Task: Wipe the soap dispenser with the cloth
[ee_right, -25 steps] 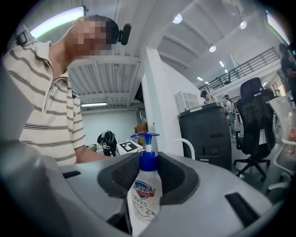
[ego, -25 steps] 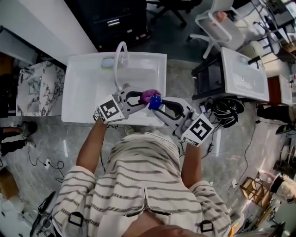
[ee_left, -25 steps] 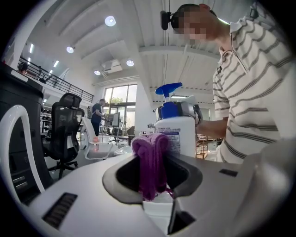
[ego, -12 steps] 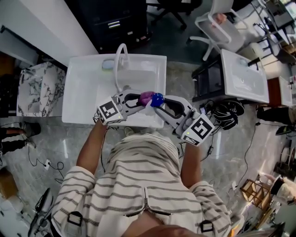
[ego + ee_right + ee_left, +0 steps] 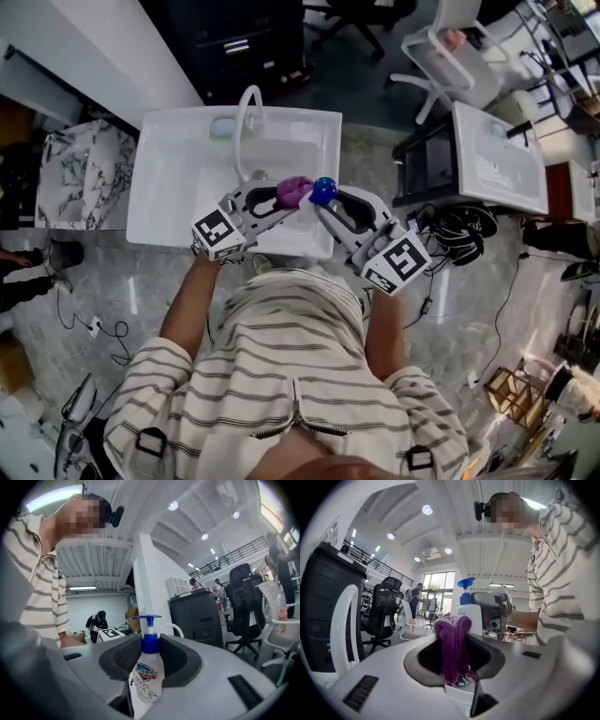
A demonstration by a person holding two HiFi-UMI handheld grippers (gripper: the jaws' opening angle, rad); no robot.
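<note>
Office floor with a white sink [image 5: 178, 178] below: wiping step, both items held over the basin.
Right hand-held gripper [image 5: 324, 204] clamps the soap dispenser [image 5: 146, 677] around its neck and shoulder. Left hand-held gripper [image 5: 279, 195] pinches the purple cloth [image 5: 452, 637], bunched just beside the bottle. Recommended: press the cloth flat against the bottle wall, stroke along it, and hold the right grip firm so the bottle does not twist.

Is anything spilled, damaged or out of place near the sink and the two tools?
Nothing stands out. The right tool grips the soap dispenser upright, pump intact; the left tool clamps the bunched purple cloth next to it, over the white sink. No spill shows.
</note>
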